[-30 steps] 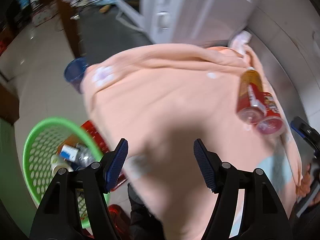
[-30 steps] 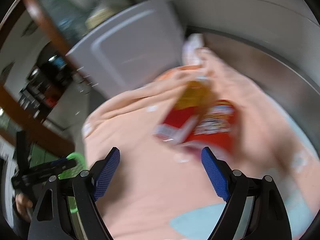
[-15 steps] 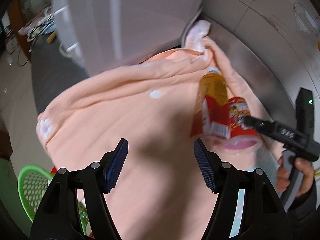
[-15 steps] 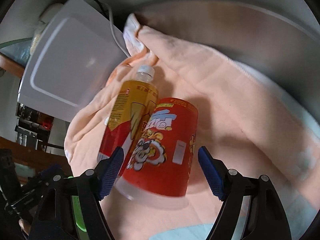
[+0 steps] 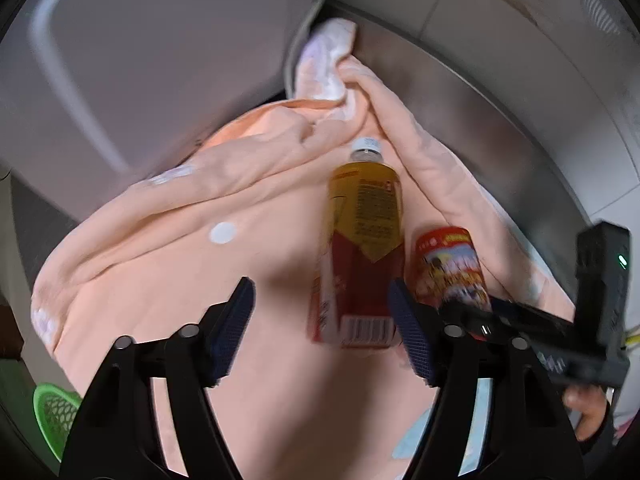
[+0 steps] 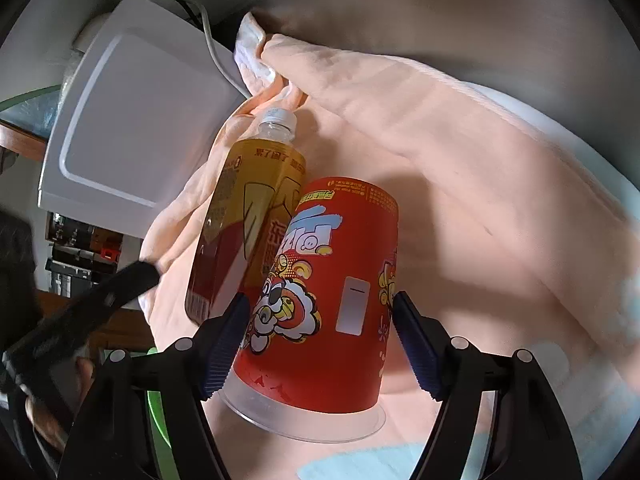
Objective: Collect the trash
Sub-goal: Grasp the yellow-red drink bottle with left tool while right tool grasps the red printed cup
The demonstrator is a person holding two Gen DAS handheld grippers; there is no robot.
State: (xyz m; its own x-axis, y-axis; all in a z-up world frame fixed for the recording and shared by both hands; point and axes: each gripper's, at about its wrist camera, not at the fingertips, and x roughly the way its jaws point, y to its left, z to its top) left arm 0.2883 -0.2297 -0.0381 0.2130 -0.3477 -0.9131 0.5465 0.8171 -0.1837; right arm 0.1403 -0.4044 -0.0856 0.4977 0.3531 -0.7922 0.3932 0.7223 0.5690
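Note:
A red paper cup [image 6: 332, 296] with cartoon print lies on its side on a peach blanket [image 6: 460, 168], rim toward me. A yellow-and-red drink bottle [image 6: 244, 216] with a white cap lies touching its left side. My right gripper [image 6: 320, 344] is open, its jaws on either side of the cup near the rim. In the left wrist view the bottle [image 5: 360, 248] and cup [image 5: 448, 268] lie side by side. My left gripper [image 5: 324, 328] is open just short of the bottle's base, and the right gripper [image 5: 520, 328] reaches in from the right.
A white appliance lid [image 5: 140, 60] stands beyond the blanket at the back left. A steel wall [image 5: 500, 140] borders the blanket on the right. A green mesh basket [image 5: 52, 412] shows at the lower left. A light blue patch [image 6: 360, 460] lies on the blanket near me.
Both grippers have moved forward toward the bottle and cup. The right jaws now straddle the cup. The left view has swung away from the green basket.

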